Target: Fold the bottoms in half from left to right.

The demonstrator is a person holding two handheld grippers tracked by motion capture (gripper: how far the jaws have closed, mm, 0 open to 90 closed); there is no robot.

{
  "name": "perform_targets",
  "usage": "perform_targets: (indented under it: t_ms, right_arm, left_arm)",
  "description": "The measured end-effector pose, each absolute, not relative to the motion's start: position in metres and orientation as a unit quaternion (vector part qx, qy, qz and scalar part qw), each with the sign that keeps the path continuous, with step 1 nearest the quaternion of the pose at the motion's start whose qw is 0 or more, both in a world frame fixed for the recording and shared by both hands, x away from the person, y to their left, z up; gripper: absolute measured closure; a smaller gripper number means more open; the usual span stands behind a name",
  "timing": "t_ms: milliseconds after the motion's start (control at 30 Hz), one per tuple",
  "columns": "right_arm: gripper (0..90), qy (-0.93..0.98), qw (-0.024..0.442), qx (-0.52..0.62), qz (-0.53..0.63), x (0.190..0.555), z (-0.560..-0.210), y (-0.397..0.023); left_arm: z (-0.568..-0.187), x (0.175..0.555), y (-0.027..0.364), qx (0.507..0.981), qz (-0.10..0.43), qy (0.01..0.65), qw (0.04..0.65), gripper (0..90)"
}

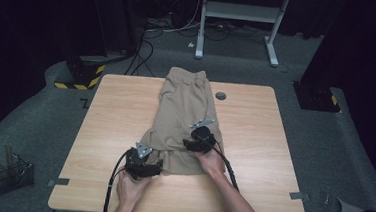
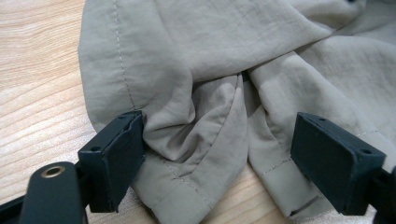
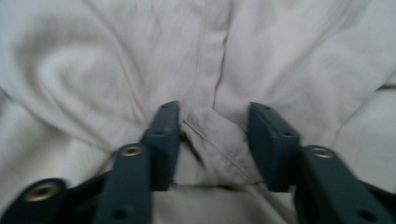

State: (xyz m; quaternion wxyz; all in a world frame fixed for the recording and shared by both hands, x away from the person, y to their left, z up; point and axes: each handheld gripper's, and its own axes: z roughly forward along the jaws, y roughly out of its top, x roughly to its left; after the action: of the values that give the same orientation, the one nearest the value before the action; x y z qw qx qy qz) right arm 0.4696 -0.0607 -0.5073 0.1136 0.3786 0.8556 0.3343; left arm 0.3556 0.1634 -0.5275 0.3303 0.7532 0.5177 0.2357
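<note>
One pair of beige shorts [image 1: 185, 111] lies on one wooden table [image 1: 115, 116], running from the far edge, where the gathered waistband hangs slightly over, down the middle to the near part where the two leg hems bunch up. Two grippers work at that near end. The left gripper [image 1: 144, 164] sits at the near left hem; in the left gripper view its jaws are spread wide, with crumpled folds and a stitched hem [image 2: 187, 196] lying between them, the left pad touching the cloth and the right pad standing apart from it. The right gripper [image 1: 198, 139] rests on the cloth a little farther up and to the right; in the right gripper view its jaws stand partly apart around a raised fold with a seam [image 3: 215, 140], not pressing on it. The cloth is thin, matte and wrinkled, with visible rows of stitching. The tabletop is pale wood grain with rounded corners and one small round grey cap [image 1: 221, 96] near the far edge. Wide bare wood lies on both sides of the shorts.
</note>
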Motion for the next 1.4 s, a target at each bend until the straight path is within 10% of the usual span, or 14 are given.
perform_targets:
  t_ms: [167, 367, 933, 1067, 1400]
  right_arm:
    - [84.9, 0.872, 0.117, 0.348, 0.323, 0.466, -0.510, -0.068]
    - [88.3, 0.863, 0.127, 0.352, 0.339, 0.465, -0.504, -0.085]
    - [86.7, 0.808, 0.152, 0.444, 0.357, 0.460, -0.514, -0.172]
    - [70.3, 0.805, 0.161, 0.430, 0.376, 0.452, -0.503, -0.167]
    - [58.2, 0.815, 0.150, 0.427, 0.361, 0.469, -0.503, -0.138]
  left_arm:
    - [-0.527, 0.356, 0.163, 0.753, 0.236, 0.518, 0.330, 17.7]
    - [-0.527, 0.356, 0.163, 0.753, 0.236, 0.517, 0.331, 17.9]
    - [-0.527, 0.355, 0.165, 0.754, 0.229, 0.516, 0.335, 22.1]
    - [-0.527, 0.354, 0.165, 0.759, 0.227, 0.506, 0.341, 24.2]
    - [-0.516, 0.355, 0.162, 0.762, 0.218, 0.458, 0.402, 59.5]
